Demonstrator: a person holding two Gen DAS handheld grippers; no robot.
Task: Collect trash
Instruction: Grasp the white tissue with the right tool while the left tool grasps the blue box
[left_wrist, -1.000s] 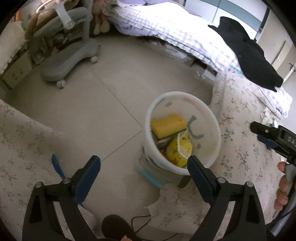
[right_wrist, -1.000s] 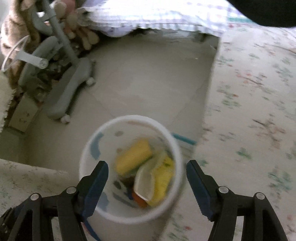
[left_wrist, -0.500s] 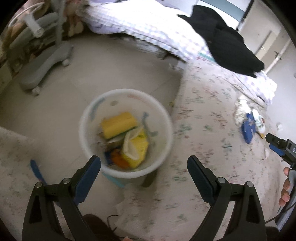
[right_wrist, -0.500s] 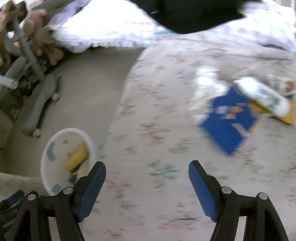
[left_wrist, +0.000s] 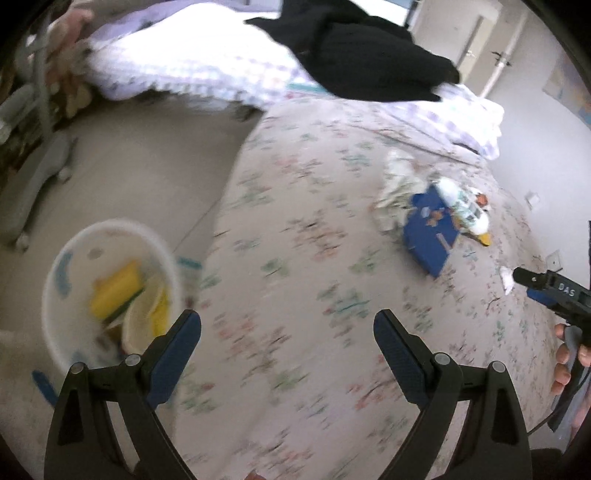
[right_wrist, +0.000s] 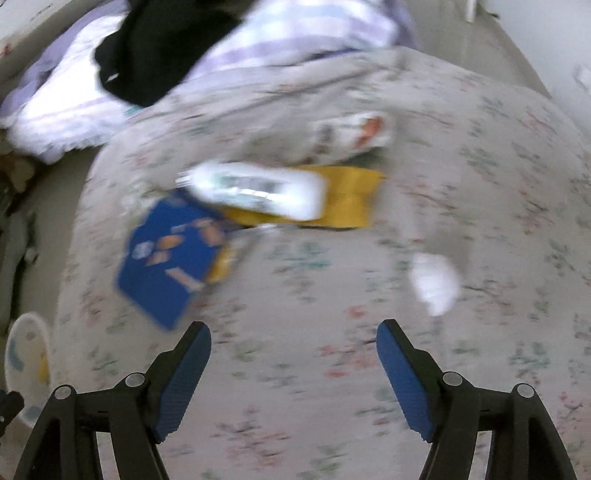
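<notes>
Floral bedspread (right_wrist: 295, 369) blurred; blue packet (right_wrist: 166, 266) unreadable; bin (right_wrist: 22, 362) cropped.

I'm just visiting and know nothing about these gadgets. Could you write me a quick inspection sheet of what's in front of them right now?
Surface: bed under a floral cover, beside a bare floor.
Job's things: blue packet, white bottle lying on a yellow wrapper, a printed wrapper and a white scrap on the bed; bin on the floor, already holding trash.
Clutter: black garment on a checked quilt.
Grippers: left gripper and right gripper both open and empty, above the bed.
Cables: one dark cable below the right hand.
Surroundings: grey chair base, door.
</notes>
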